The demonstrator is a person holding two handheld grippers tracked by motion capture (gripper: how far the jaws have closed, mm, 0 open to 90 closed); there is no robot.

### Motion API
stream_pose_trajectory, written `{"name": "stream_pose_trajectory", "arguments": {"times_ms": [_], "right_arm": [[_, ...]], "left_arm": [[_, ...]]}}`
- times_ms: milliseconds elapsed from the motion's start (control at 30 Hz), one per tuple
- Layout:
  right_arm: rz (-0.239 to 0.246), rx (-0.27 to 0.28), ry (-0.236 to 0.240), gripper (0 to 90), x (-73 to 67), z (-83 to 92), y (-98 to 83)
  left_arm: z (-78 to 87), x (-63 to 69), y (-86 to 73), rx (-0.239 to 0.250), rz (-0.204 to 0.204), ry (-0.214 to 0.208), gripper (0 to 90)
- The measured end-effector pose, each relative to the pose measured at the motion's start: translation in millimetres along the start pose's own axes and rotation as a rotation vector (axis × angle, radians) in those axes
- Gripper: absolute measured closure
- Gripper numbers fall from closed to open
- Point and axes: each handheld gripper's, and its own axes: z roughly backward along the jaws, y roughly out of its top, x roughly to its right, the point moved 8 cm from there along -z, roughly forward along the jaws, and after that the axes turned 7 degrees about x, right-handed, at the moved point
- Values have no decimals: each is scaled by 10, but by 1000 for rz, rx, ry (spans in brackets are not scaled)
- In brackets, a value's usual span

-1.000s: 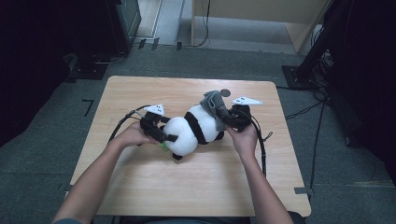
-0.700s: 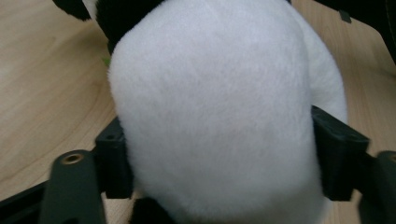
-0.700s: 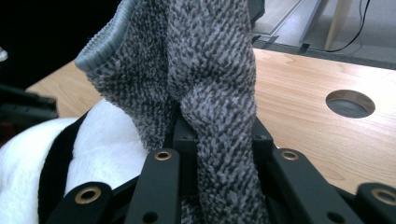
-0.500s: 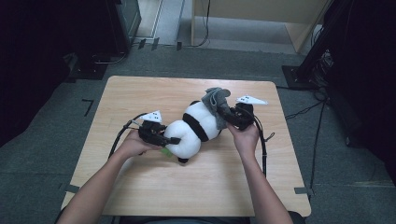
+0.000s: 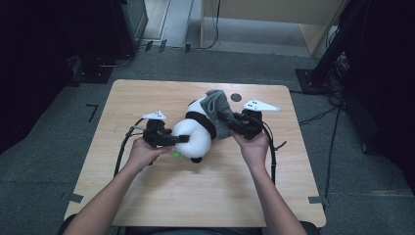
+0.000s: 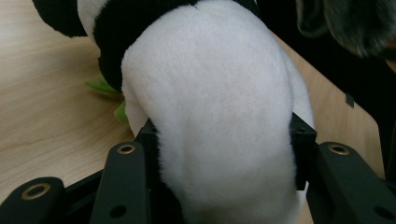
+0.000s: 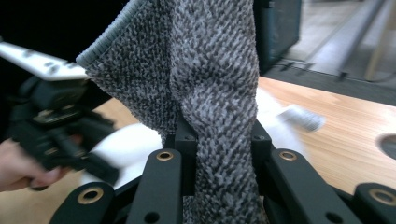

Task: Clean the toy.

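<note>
Plush panda and grey knit cloth, held between two grippers over the desk

Left gripper (image 5: 178, 139): held in the person's left hand (image 5: 142, 152) at the left of the high view, cable trailing back along the forearm. Its jaws have just been closing, and in the left gripper view they press into both sides of the panda's white rear.

Plush panda (image 5: 195, 132): white body with a black band, lying near the middle of the desk (image 5: 147, 196) between the two grippers, rear end toward the left gripper, head end toward the right. A black limb hangs at its lower edge.

Green piece (image 5: 176, 154): small, bright, poking out from beneath the panda beside the left hand; what it is cannot be told.

Grey knit cloth (image 5: 219, 105): draped over the panda's head end. In the right gripper view it rises between the jaws, ribbed hem at the top.

Right gripper (image 5: 231, 122): in the person's right hand (image 5: 253, 147), jaws pinching the grey knit cloth.

Round dark mark (image 5: 236, 97): on the desk top, beyond the cloth.
</note>
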Motion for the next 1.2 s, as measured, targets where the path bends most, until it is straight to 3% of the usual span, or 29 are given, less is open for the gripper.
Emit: {"name": "stream_pose_trajectory", "arguments": {"times_ms": [67,167,233,433,533,600,667,867,933,1033,1133,1200], "right_arm": [[8,-3,32,746,-139,-23,-2],[11,-21,105,745,-398,-89,-78],[0,-32,160,746,-561,-156,-187],[37,-67,187,749,-775,-293,-462],[45,-89,189,755,-858,-315,-553],[86,-122,167,762,-863,-335,-634],[157,-147,145,769,-840,-336,-704],[224,-267,143,773,-826,-383,-1005],[232,-304,141,773,-820,-418,-1101],[207,-305,143,775,-797,-461,-1157],[213,-314,140,775,-776,-479,-1189],[207,-350,135,775,-736,-500,-1266]], "left_arm": [[31,5,58,45,57,18,494],[70,10,124,133,176,33,489],[77,13,120,142,188,48,488],[15,9,51,134,264,85,482],[7,15,62,144,330,52,481],[1,33,62,139,307,74,481],[-7,17,45,123,301,92,482],[-10,-78,34,135,368,96,483],[-1,-82,39,135,372,96,483],[5,-82,43,135,370,98,484],[-4,-78,42,137,373,100,485],[-11,-64,44,137,376,95,485]]}}
